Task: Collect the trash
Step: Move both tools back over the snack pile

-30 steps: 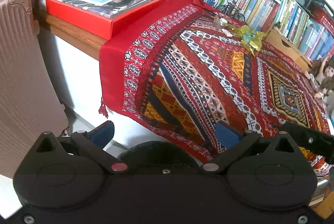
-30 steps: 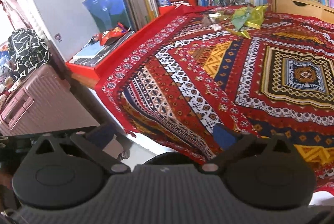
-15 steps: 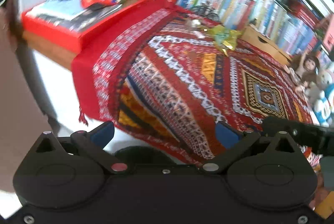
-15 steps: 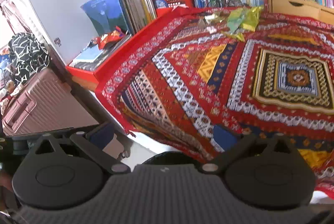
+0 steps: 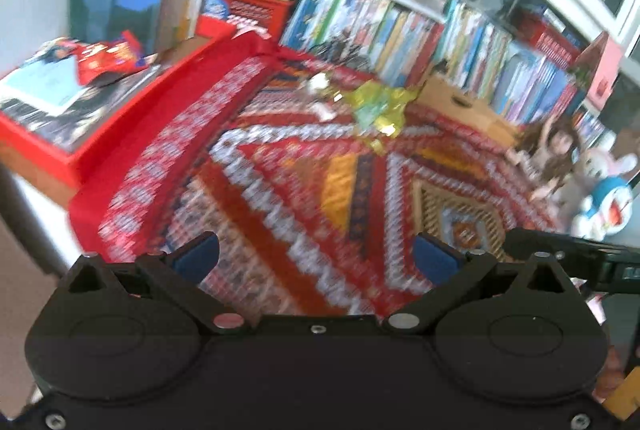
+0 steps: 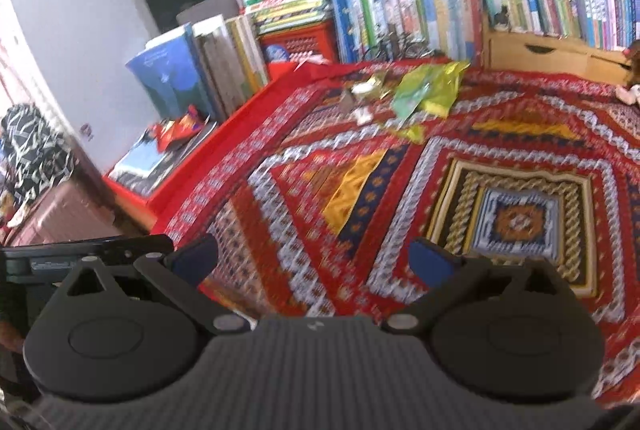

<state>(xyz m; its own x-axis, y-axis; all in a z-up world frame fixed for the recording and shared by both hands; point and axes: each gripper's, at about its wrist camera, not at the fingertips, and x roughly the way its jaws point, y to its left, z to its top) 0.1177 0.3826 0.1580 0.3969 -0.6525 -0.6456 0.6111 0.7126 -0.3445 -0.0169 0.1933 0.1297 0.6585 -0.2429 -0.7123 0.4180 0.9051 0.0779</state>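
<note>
Two grippers hang over the near edge of a table covered by a patterned red cloth, and both have their blue-tipped fingers spread wide with nothing between them. From its own camera the left gripper sits low over the cloth's near left part; the right gripper sits beside it, a little further right, and each one's black body shows at the edge of the other's view.

Trash lies well ahead of both tools, at the far side of the cloth, close to a row of upright books. The largest piece is a crumpled green and yellow wrapper, seen also from the left. In the right view its long axis runs slantwise, from the near left up toward the far right. Just left of it lie small scraps, pale and brownish, too blurred to tell their kind or which way they point. A small yellow bit lies nearer than the wrapper.

Off the cloth to the left, a red tray holds magazines, and a crumpled red wrapper lies on top of them, its length running roughly left to right. A doll and a blue and white plush toy sit at the cloth's right side. A pink suitcase stands left of the table.
</note>
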